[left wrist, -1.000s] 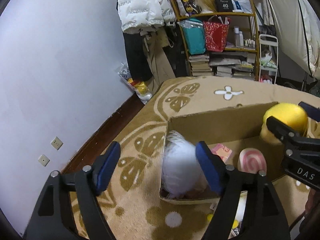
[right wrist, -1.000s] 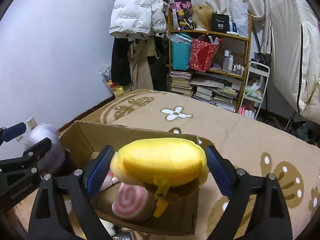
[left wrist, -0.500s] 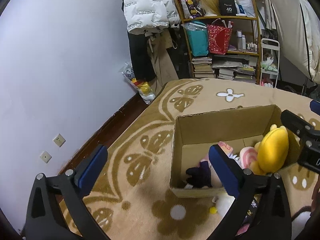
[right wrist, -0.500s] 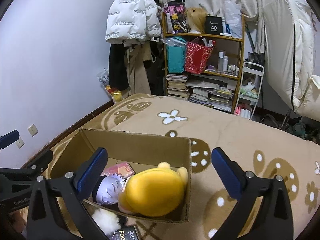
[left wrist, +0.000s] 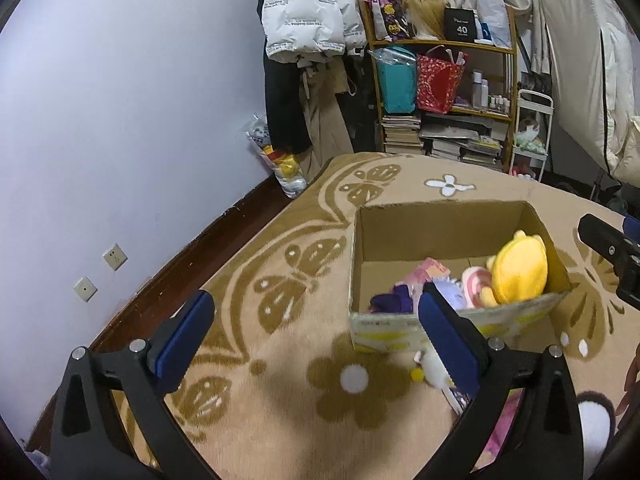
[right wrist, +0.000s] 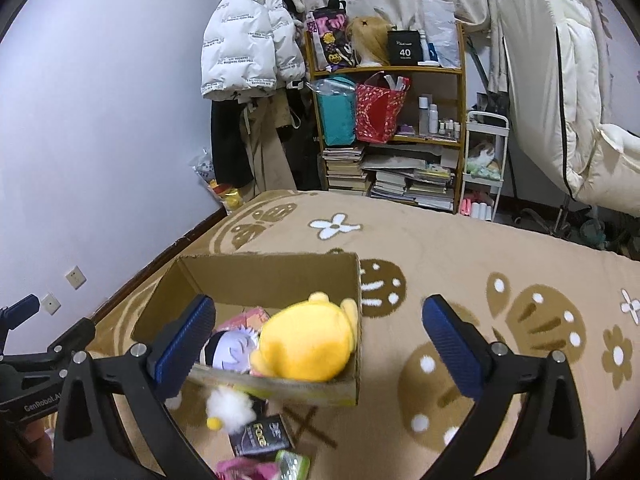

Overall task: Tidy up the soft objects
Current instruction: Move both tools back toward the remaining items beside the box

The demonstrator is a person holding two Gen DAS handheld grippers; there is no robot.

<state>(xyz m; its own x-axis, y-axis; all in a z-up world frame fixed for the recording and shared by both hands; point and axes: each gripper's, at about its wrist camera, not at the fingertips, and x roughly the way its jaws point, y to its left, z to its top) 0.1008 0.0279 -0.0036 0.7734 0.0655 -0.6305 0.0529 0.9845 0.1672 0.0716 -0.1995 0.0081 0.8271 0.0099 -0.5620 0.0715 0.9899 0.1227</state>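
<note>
Resting in the box: soft toys down, both grippers empty

Lying in the cardboard box (right wrist: 276, 276), the yellow plush (right wrist: 308, 344) filled its right end, its long axis running roughly along the near wall and its small ears pointing toward the far right corner. Just left of it lay a doll with pale purple hair (right wrist: 234, 350), face up. The left gripper (left wrist: 312, 330) had its fingers (left wrist: 442, 326) spread wide with nothing between them; the right gripper (right wrist: 320, 334) was likewise wide apart and empty, above the box's near wall.

Only the left wrist view showed the pink swirl cushion (left wrist: 474, 288) beside the yellow plush, and the doll's dark clothing. Only the right wrist view showed a black "Face" packet (right wrist: 262, 436) and a white fluffy toy (right wrist: 230, 404) on the carpet (right wrist: 460, 256), just outside the near wall.

Beyond the box's far and right walls the carpet lay open up to the bookshelf (right wrist: 388, 128).
</note>
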